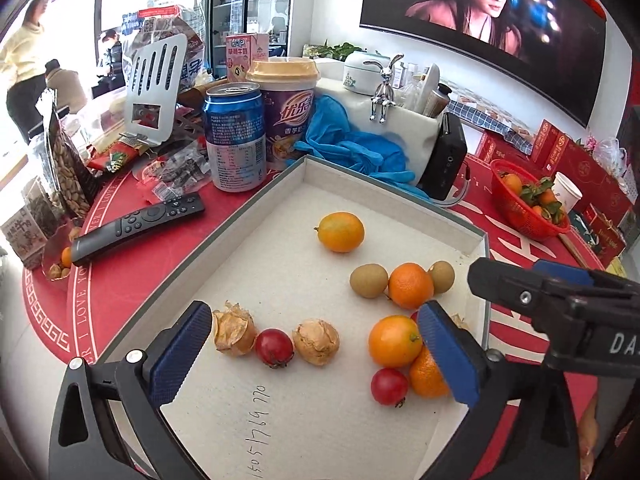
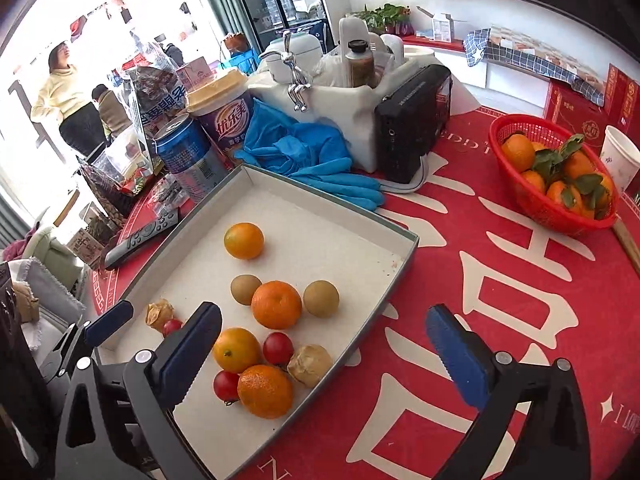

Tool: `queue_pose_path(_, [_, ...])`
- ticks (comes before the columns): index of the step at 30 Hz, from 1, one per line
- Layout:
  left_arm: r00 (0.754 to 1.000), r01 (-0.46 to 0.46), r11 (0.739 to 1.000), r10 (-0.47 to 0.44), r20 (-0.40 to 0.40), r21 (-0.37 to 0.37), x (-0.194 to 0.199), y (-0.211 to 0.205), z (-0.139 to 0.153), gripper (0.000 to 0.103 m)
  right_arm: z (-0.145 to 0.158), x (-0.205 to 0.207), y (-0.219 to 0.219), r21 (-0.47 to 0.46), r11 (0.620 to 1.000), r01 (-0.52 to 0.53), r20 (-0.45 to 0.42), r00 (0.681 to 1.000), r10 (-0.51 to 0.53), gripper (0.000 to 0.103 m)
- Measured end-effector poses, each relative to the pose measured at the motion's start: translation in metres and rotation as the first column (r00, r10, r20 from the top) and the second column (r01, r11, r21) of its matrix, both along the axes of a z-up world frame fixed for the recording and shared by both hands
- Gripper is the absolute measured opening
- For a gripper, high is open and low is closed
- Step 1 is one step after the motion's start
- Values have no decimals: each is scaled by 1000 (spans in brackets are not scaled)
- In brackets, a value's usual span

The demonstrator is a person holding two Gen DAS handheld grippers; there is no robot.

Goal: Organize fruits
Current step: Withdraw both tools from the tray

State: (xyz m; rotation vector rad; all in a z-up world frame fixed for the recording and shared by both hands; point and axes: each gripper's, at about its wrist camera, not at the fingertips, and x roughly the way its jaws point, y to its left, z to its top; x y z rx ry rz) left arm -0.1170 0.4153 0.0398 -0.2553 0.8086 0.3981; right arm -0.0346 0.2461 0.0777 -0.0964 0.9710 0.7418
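1. The shallow white cardboard tray (image 1: 192, 280) with grey outer walls is my landmark; every loose fruit lies inside it, on the red printed tablecloth (image 2: 500, 280).
2. My left gripper (image 1: 316, 354) hangs over the tray's near end, jaws wide apart and holding nothing. Between its blue pads lie two papery brown husked berries (image 1: 234, 332) and a small red cherry tomato (image 1: 274, 347), set in a row running across from pad to pad.
3. My right gripper (image 2: 324, 356) is also spread wide and empty, straddling the tray's near right wall.
4. The nearest orange mandarin (image 2: 264, 391) sits in the tray's near right corner, close beside my right gripper's left pad, so I judge the right hand nearer to it.
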Motion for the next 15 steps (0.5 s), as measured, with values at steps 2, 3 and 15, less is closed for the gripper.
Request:
queue_pose_path(2, [1000, 3, 1000, -3, -10, 18, 1, -3, 0, 103, 4, -3, 0, -31, 999, 13, 17, 1000, -13, 103])
queue_pose_path(3, [1000, 6, 1000, -6, -6, 17, 0, -3, -1, 103, 6, -5, 0, -55, 998, 26, 30, 999, -24, 103])
queue_pose_path(15, [1000, 8, 999, -7, -20, 50, 0, -9, -1, 103, 8, -19, -1, -143, 990, 19, 38, 999, -14, 103])
